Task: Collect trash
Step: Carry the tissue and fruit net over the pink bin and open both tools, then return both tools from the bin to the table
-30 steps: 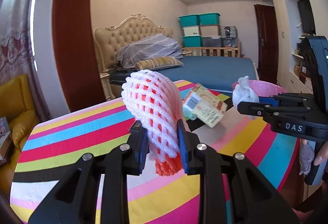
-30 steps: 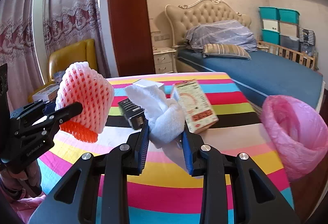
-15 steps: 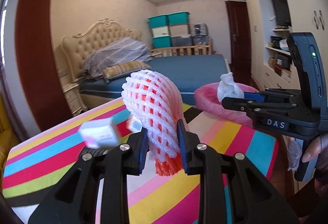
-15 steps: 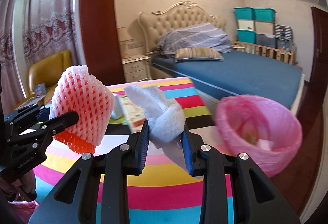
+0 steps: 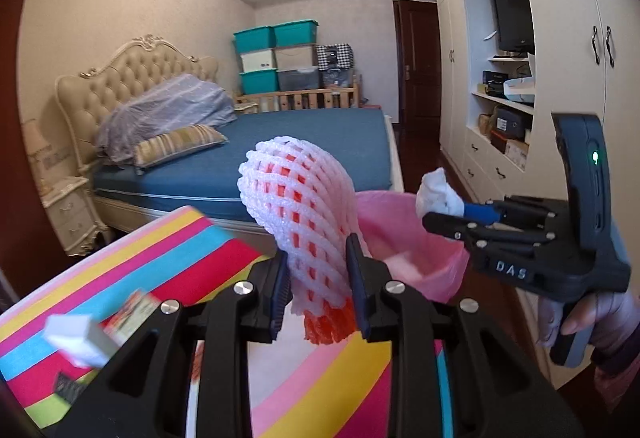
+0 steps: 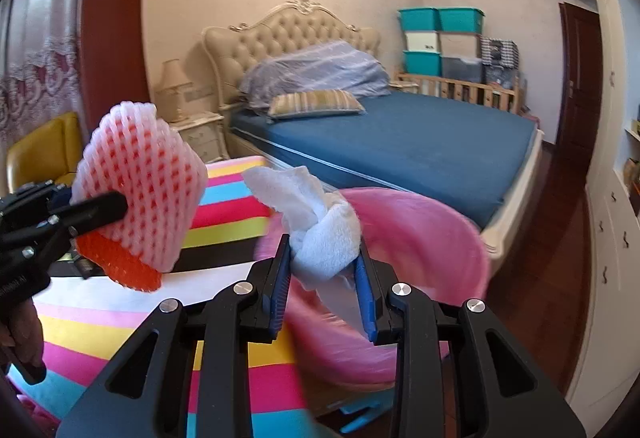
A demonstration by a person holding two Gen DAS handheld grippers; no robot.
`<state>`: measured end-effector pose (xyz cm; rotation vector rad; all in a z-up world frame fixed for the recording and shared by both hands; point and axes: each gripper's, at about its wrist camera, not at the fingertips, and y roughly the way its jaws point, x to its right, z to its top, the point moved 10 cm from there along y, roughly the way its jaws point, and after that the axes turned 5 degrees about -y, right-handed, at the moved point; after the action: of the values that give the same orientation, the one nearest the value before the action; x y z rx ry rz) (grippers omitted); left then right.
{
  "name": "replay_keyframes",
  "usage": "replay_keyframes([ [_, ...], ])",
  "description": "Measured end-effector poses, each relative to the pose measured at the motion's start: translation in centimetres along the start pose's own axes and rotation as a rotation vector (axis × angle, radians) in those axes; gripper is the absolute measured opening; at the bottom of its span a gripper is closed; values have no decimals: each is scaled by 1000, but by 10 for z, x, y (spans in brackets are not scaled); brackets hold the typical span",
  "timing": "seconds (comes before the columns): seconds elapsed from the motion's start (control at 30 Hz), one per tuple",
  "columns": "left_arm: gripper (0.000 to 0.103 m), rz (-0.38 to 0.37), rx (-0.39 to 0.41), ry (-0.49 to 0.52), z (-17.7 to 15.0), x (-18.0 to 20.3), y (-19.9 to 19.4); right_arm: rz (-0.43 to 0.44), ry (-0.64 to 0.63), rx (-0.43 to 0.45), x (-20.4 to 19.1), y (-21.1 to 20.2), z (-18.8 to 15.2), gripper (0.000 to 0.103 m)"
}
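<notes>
My left gripper (image 5: 318,292) is shut on a white foam fruit net with an orange inner net (image 5: 304,222), held above the striped table's right end. It also shows in the right wrist view (image 6: 136,197). My right gripper (image 6: 324,278) is shut on a crumpled white tissue (image 6: 316,226), held over the near rim of the pink bag-lined bin (image 6: 432,238). In the left wrist view the tissue (image 5: 438,193) and right gripper (image 5: 444,217) hang above the bin (image 5: 404,234), just beyond the foam net.
The rainbow-striped table (image 5: 168,278) carries a small white box (image 5: 76,338) and a printed carton (image 5: 132,314) at lower left. A blue bed (image 6: 400,141) lies beyond the bin. A white wardrobe wall (image 5: 560,77) and dark wood floor (image 6: 540,238) are to the right.
Both grippers have swung right, away from the table's middle and toward the pink bin. The right gripper with the tissue now hangs over the bin. Both grips are unchanged.
</notes>
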<state>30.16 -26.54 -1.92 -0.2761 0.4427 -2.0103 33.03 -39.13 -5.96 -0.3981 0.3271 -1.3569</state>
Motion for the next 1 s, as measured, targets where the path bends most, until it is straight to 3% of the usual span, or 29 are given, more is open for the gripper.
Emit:
replay_keyframes([
  [0.37, 28, -68, -69, -45, 27, 30, 109, -4, 40, -20, 68, 51, 5, 30],
  [0.47, 38, -123, -104, -79, 30, 31, 134, 26, 62, -9, 79, 62, 9, 35],
  [0.5, 48, -124, -112, -91, 30, 30, 139, 47, 76, -10, 82, 65, 9, 43],
  [0.53, 55, -116, -118, -103, 29, 27, 143, 59, 93, -5, 85, 67, 9, 61],
  [0.57, 65, -109, -120, -112, 29, 25, 144, 55, 102, 6, 88, 65, 11, 70],
  [0.8, 93, -4, -39, -120, 25, -13, 89, 72, 141, 87, 86, 26, 14, 71],
  [1.0, 98, 103, 26, -76, 2, -45, 15, 94, 141, 105, 63, 0, 7, 70],
])
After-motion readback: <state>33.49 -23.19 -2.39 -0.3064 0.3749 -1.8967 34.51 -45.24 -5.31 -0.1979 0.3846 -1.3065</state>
